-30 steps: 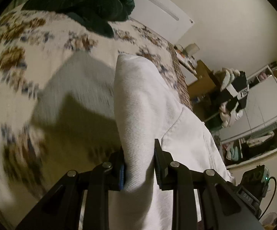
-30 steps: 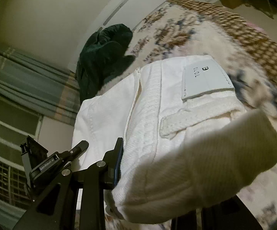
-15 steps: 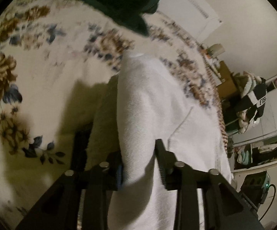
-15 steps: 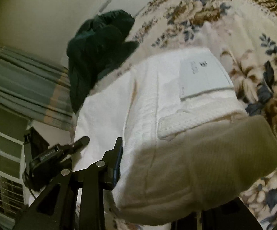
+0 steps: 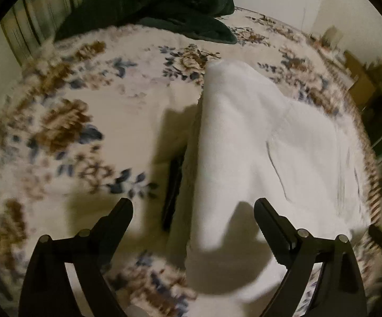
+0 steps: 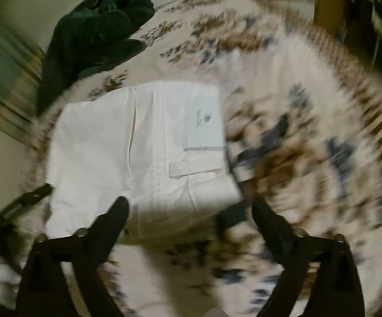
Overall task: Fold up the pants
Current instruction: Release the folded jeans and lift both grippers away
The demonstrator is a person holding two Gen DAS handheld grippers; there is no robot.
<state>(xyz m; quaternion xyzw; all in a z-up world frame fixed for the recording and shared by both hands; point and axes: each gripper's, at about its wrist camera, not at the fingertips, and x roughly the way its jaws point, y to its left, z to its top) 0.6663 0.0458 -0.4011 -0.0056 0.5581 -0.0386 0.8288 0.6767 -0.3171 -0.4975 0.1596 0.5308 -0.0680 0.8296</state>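
**Both grippers spread, pants on bed**

We see the left gripper (image 5: 193, 207) with jaws wide apart, holding nothing. Right gripper (image 6: 189, 206) likewise spread and empty. White pants (image 6: 143, 153) lie folded on the floral blanket (image 5: 66, 121), patch (image 6: 204, 129) facing up. A dark green garment (image 5: 164, 5) sits beyond them. Both views are blurred.

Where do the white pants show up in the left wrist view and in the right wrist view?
Left wrist: white pants centre-right, ahead of the open left gripper.
Right wrist: the pants centre-left, beyond the open right gripper.
Shared landmark: dark green garment at the top of both, on the floral blanket.
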